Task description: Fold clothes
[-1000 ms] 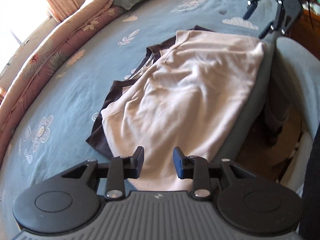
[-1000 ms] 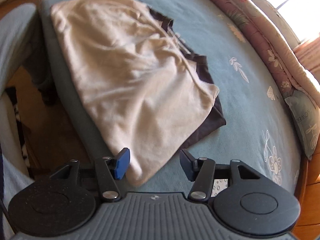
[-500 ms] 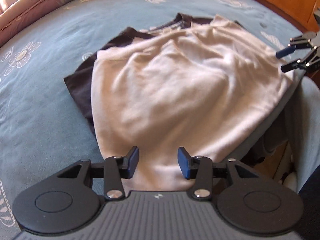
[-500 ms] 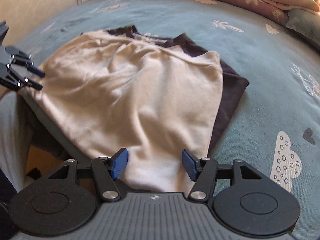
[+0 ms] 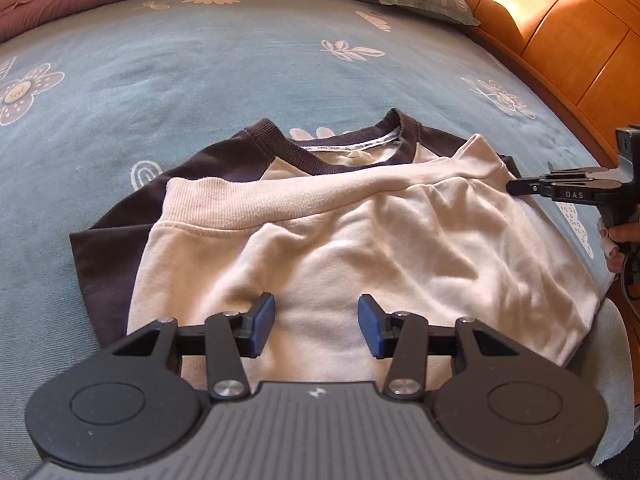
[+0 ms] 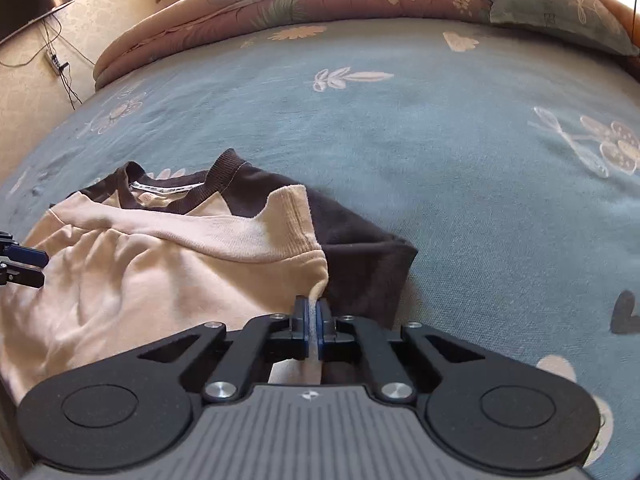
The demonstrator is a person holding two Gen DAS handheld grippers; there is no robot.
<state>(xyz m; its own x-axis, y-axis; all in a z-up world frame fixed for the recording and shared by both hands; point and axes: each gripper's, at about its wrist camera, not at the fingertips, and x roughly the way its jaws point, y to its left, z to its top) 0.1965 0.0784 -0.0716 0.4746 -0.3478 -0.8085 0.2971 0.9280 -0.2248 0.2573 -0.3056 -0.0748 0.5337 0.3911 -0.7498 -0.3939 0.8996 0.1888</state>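
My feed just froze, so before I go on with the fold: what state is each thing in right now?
Left hand-held gripper: open, over the near part of the shirt, holding nothing.
Right hand-held gripper: shut on the shirt's cream edge.
Shirt: flat on the bed, partly folded, cream hem band turned up toward the dark collar, wrinkled.
Bed: covered by a blue flowered sheet.
Quilt: folded along the far side.

Shirt [image 6: 160, 280] hem hidden from us behind right gripper [image 6: 313, 320], our neck label print [image 5: 352, 145] too small to read
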